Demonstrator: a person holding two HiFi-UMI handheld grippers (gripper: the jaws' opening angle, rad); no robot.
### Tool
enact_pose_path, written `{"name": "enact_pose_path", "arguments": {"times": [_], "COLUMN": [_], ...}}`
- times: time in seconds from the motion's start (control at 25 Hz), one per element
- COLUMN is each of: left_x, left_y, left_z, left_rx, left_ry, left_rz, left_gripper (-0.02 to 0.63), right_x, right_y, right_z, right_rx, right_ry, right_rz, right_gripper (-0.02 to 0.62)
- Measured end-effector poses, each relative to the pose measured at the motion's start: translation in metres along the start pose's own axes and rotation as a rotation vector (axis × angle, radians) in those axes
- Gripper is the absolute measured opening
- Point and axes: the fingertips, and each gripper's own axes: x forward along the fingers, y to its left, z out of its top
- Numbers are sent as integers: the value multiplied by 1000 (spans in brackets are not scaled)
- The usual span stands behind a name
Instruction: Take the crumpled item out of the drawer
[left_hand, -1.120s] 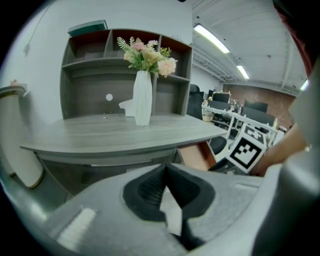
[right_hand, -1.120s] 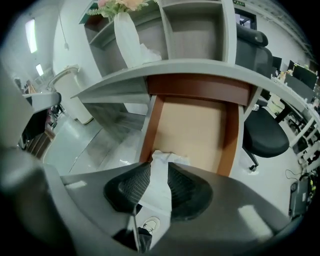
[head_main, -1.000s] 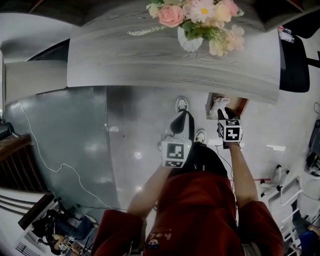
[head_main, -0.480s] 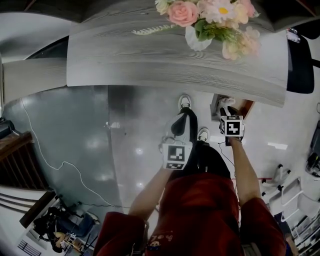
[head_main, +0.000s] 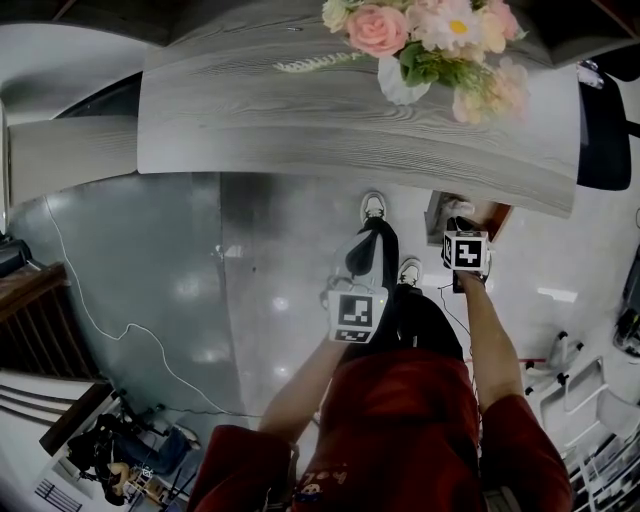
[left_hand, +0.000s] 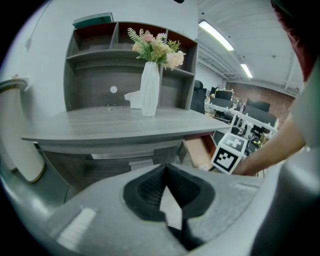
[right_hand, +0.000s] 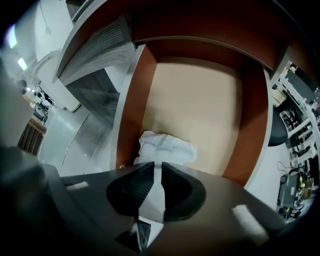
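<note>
Drawer: the drawer (right_hand: 131, 105) stands pulled out from under the desk (left_hand: 115, 122), so its inside is open to a reach from above.
Item: the white crumpled item (right_hand: 165, 149) lies at the drawer's near end, against the left-hand wall as the right gripper view shows it. It is not yet lifted, and nothing else shows in the drawer.
Right gripper: the right gripper (right_hand: 156, 167) points steeply down into the drawer. Its jaws have just been closing and pinch a fold of the item between the pads, which looks like the grasp made before the lift.
Right arm: stretched forward and down over the drawer's near edge, with the marker cube facing up.
Left gripper: the left gripper (left_hand: 165, 167) is clenched on nothing, its tips meeting. It hangs in front of the person's legs, aimed at the desk, probably parked clear of the working hand.
</note>
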Motion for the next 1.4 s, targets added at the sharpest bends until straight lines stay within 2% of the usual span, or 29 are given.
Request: {"name": "enact_pose_path", "arguments": {"times": [0.2, 0.72, 1.08, 1.4], "left_x": [-3, -20, -49, -83], "left_y": [-3, -22, -43, -67], "left_z": [1, 25, 33, 33], "left_rx": [5, 42, 39, 33], "left_ry": [-2, -47, -78, -102], "left_rz": [-6, -6, 21, 48], "left_gripper": [-5, -5, -5, -5], "right_x": [-6, -47, -102, -161], "right_y": [3, 4, 13, 12], "right_z": [-2, 4, 0, -20], "right_rx": [-17, -62, -88, -82], "right_ry": [-21, -99, -204, -294], "right_rz": [-8, -4, 14, 13], "right_gripper": [3, 2, 2, 2]}}
